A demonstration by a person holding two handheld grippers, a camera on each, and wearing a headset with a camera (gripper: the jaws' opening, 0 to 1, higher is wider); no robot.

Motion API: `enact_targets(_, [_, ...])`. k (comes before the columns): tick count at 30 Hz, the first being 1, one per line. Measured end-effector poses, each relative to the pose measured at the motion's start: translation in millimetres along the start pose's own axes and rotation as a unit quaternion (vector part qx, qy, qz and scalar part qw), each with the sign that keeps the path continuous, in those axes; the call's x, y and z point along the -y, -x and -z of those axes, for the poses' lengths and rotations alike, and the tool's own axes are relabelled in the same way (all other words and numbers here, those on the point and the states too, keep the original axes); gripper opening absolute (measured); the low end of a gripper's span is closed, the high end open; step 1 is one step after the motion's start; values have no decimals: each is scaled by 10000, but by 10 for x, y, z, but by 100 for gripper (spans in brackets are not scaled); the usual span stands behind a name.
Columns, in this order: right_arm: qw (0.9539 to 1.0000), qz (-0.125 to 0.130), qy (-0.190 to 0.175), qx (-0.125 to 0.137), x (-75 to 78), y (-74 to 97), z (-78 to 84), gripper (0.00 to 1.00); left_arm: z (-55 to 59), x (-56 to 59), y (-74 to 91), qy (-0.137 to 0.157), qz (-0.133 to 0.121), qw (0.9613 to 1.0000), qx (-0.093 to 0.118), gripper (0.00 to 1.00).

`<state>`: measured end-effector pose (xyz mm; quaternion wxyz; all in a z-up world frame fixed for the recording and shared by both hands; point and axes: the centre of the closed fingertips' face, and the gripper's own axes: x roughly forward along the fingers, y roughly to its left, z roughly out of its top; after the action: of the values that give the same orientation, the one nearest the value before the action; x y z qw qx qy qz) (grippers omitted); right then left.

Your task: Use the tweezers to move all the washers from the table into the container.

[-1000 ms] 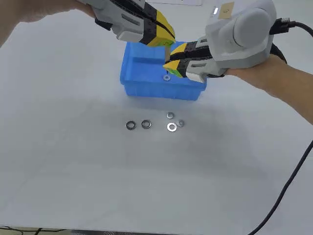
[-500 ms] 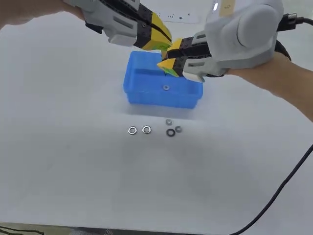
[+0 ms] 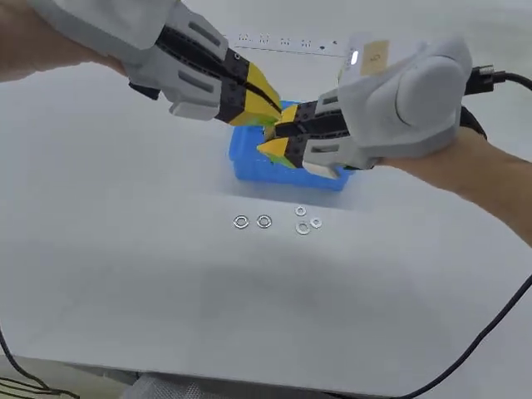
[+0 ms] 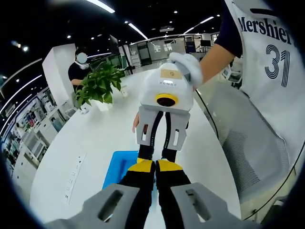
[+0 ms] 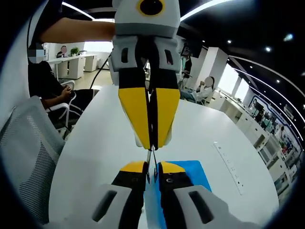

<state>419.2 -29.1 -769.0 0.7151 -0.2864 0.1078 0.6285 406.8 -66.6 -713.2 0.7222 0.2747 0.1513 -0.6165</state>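
Several small metal washers (image 3: 264, 221) lie in a loose row on the white table (image 3: 125, 274), in front of a blue container (image 3: 249, 170). Above the container's front left, my left gripper (image 3: 270, 116) and right gripper (image 3: 268, 148) meet tip to tip. In the right gripper view the thin tweezers (image 5: 150, 164) run from the shut yellow jaws of the left gripper (image 5: 151, 138) down between my right gripper's (image 5: 153, 168) jaws, which are closed on them. The left gripper's (image 4: 155, 167) own view faces the right gripper (image 4: 156, 157) head on. The container's inside is mostly hidden.
A black cable (image 3: 490, 324) trails off the table at the right. A socket strip (image 3: 283, 41) sits at the back edge. A potted plant (image 4: 97, 86) stands further off, and seated people (image 5: 43, 81) are beyond the table. The table's front edge is near.
Both grippers have come down and nearer, from over the container's back to its front left, and now cover most of it. The washers on the table have not moved.
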Motion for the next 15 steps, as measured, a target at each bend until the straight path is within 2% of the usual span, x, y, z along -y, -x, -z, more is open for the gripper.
enact_targets(8, [9995,-286,-105,-23,-325,-98,86,11,180,280,9,328,16,9995,29,5])
enact_targets(15, [9990,-386,-205,-51,-436,-144,182,11,273,368,-37,476,32,9989,32,5])
